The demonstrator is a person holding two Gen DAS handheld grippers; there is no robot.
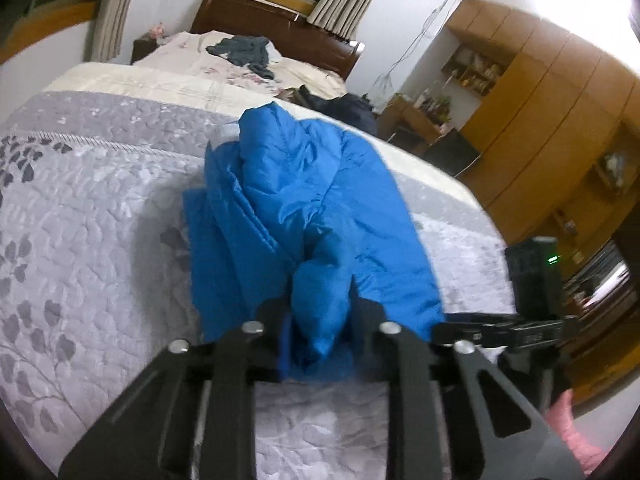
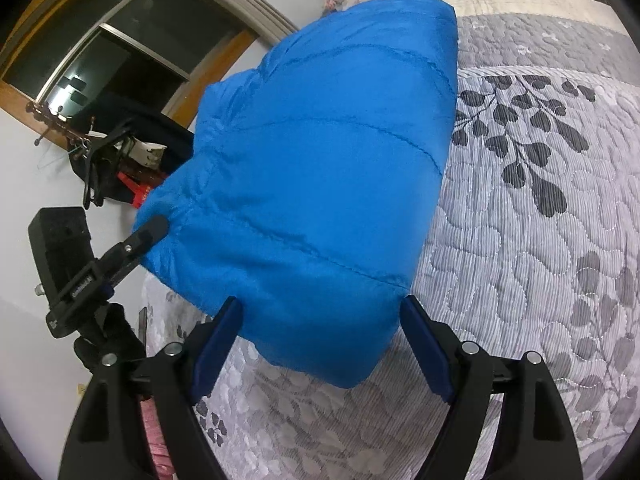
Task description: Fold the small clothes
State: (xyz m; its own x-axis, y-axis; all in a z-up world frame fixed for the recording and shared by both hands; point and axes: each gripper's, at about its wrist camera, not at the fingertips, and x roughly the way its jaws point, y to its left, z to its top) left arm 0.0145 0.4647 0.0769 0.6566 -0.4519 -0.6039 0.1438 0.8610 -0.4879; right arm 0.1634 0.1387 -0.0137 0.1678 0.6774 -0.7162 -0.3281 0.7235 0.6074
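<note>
We're mid-fold on the blue puffer jacket (image 1: 320,200) — it lies bunched on the bed (image 1: 100,220), on the grey leaf-pattern quilt, near the bed's side edge.

Left hand-held gripper (image 1: 322,312): pinched down on a bunched wad of the jacket's near end, fabric bulging up between the fingers. In the right wrist view we see one of its fingertips (image 2: 154,228) pressed into the jacket's left corner.

Right hand-held gripper (image 2: 322,312): jaws wide, blue pads either side of the jacket's near hem (image 2: 320,344). Fabric sits between them, but we see no pinch — reads as open around it, not gripping.

Step in hand, as we judge it: gather the near edge with both grippers before carrying it over for a fold.

Next move calls for: close the right on the hem with a thin bite — the padding is slippery and puffy, so a thick wad may squirm out — then lift both ends level and lay the edge across toward the far side.
</note>
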